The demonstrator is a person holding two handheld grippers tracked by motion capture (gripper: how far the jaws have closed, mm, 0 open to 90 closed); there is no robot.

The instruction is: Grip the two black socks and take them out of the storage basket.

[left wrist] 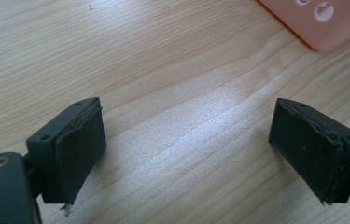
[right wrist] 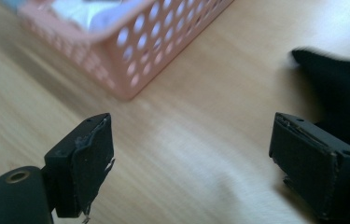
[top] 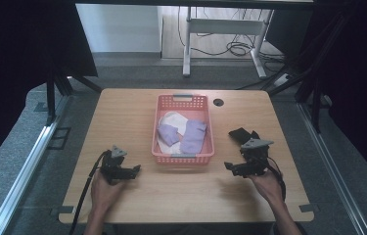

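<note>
risk: black cloth (top: pixel 240 134) is limp & flat on the desk (top: pixel 122 107), so a shallow pinch could catch just an edge and drop it short of the basket (top: pixel 183 157); a low sweep could also clip the basket wall.
black cloth: lies on the desk right of the pink basket, just ahead of the right hand-held gripper (top: pixel 242 166); in the right gripper view it sits by the right jaw, dark patch (right wrist: pixel 338 86) upper right.
right hand-held gripper: jaws spread wide, nothing between them.
left hand-held gripper (top: pixel 122 169): also released, jaws apart over bare wood (left wrist: pixel 186 116), basket corner (left wrist: pixel 322 23) ahead-right.
basket contents: purple socks (top: pixel 193 136) & white cloth (top: pixel 171 119) inside.
judgement: black piece looks next to go in.
</note>
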